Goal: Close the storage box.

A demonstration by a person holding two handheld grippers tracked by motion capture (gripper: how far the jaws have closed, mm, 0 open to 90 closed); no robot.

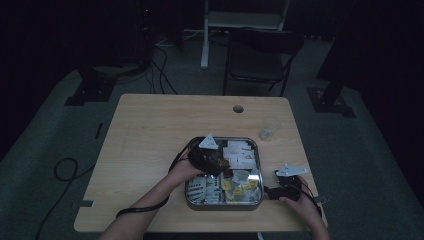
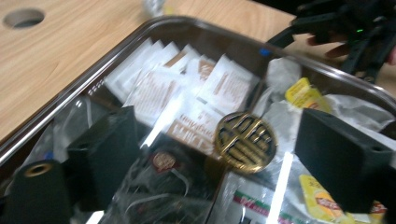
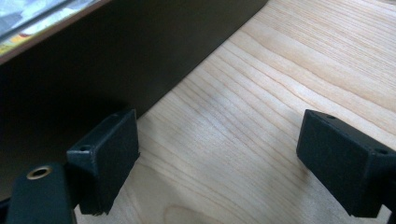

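left gripper (image 2: pixel 210 154): jaws spread, nothing pinched, hovering over the gold-and-black round packet (image 2: pixel 245 141) lying loose mid-tray.
tray (image 1: pixel 258 150): near right on the table (image 1: pixel 150 130), sorted sachets.
right gripper (image 3: pixel 219 158): spread, parked on wood beside the tray's right wall, likely steadying it.

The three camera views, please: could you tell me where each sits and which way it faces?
High view: above the person's side, looking down at the table; forearms and both hand-held grippers show.
Left gripper view: on the left hand-held gripper, jaws apart over the tray of packets.
Right gripper view: on the right hand-held gripper, beside the tray wall.
All share the tray.
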